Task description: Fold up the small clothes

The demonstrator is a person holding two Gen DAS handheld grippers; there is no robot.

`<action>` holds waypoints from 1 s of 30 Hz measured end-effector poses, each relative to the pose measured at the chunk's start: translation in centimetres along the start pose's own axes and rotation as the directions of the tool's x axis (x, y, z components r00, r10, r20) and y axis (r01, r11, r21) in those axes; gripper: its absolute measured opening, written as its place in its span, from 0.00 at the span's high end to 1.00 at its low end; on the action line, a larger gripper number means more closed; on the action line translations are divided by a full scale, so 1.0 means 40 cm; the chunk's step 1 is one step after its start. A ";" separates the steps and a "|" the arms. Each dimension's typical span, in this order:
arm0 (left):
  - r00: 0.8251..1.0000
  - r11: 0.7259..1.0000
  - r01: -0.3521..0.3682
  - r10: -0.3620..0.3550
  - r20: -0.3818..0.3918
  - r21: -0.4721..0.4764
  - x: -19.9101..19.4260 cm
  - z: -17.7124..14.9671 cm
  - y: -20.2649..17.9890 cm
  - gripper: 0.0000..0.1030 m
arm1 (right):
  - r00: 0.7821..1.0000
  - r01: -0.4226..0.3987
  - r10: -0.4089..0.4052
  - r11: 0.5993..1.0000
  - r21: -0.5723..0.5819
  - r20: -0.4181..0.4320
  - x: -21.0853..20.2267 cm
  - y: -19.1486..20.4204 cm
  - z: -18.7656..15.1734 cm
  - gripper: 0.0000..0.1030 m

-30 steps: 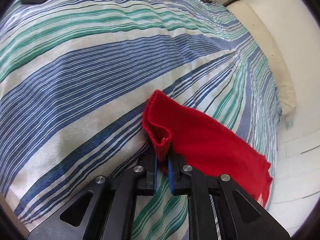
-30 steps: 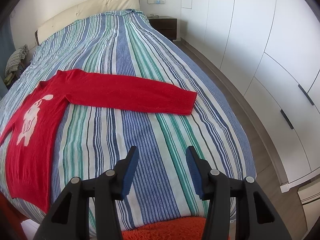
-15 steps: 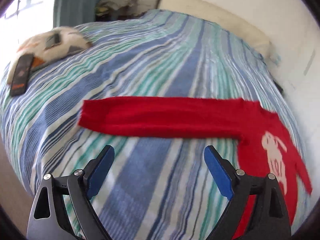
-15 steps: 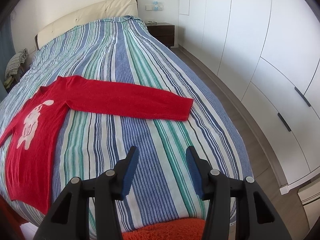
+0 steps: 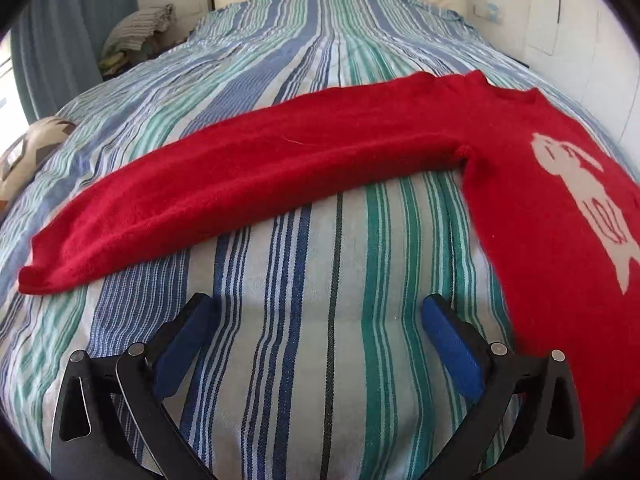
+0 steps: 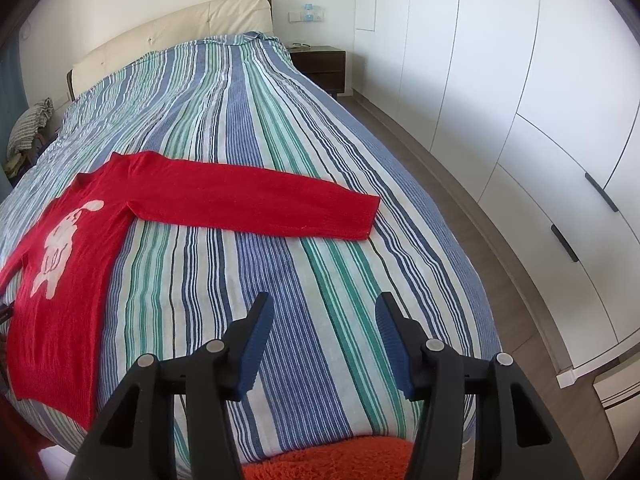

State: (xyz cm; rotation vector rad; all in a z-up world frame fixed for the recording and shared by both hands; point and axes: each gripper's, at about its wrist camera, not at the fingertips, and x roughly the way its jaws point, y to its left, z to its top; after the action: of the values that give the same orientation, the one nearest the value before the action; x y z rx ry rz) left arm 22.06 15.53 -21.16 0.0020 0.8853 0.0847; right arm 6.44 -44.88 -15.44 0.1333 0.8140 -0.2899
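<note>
Daylight fills the room and I see everything brightly. In my left view a glare burns out the far left edge beside the curtain (image 5: 52,40), and a soft shadow pools on the striped bedspread (image 5: 320,280) between my fingers. Both views bend hard toward dark round corners. The white wardrobe doors (image 6: 520,80) look evenly lit, and focus stays sharp.

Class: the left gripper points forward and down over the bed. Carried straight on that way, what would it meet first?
Probably the bare striped bedspread: the left gripper, jaws wide open and empty, aims at cloth short of the red sweater's sleeve, though depth is uncertain.
</note>
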 end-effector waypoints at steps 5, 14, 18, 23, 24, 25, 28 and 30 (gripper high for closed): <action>0.999 1.000 -0.012 0.012 0.034 0.018 -0.015 -0.020 -0.014 0.00 | 1.000 -0.001 0.001 1.000 0.011 0.008 0.000 -0.007 0.001 0.48; 1.000 1.000 -0.004 0.004 0.029 0.011 -0.008 -0.015 -0.007 0.00 | 1.000 -0.006 0.005 1.000 0.012 0.007 0.001 -0.006 0.000 0.48; 1.000 1.000 -0.004 0.004 0.029 0.010 -0.008 -0.016 -0.006 0.00 | 1.000 0.000 -0.001 1.000 0.005 0.010 -0.002 -0.001 -0.002 0.47; 1.000 1.000 -0.005 0.004 0.028 0.011 -0.008 -0.015 -0.007 0.00 | 1.000 -0.002 0.002 1.000 0.003 0.007 -0.001 0.003 0.000 0.47; 1.000 1.000 -0.005 0.004 0.028 0.011 -0.008 -0.015 -0.006 0.00 | 1.000 -0.001 0.001 1.000 0.002 0.008 -0.002 0.003 0.000 0.47; 1.000 1.000 -0.004 0.004 0.028 0.011 -0.008 -0.015 -0.006 0.00 | 1.000 0.001 -0.001 1.000 0.001 0.010 -0.003 0.002 -0.001 0.47; 1.000 1.000 -0.004 0.004 0.029 0.011 -0.008 -0.015 -0.006 0.00 | 1.000 0.002 -0.002 1.000 0.002 0.015 -0.008 0.000 -0.004 0.47; 1.000 1.000 -0.004 0.004 0.029 0.011 -0.008 -0.015 -0.006 0.00 | 1.000 0.003 -0.003 1.000 0.006 0.017 -0.011 -0.004 -0.006 0.47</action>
State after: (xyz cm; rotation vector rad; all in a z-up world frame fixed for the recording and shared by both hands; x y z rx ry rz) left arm 21.41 15.24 -21.32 0.0153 0.8573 0.0837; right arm 5.96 -44.88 -15.29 0.1351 0.7964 -0.2960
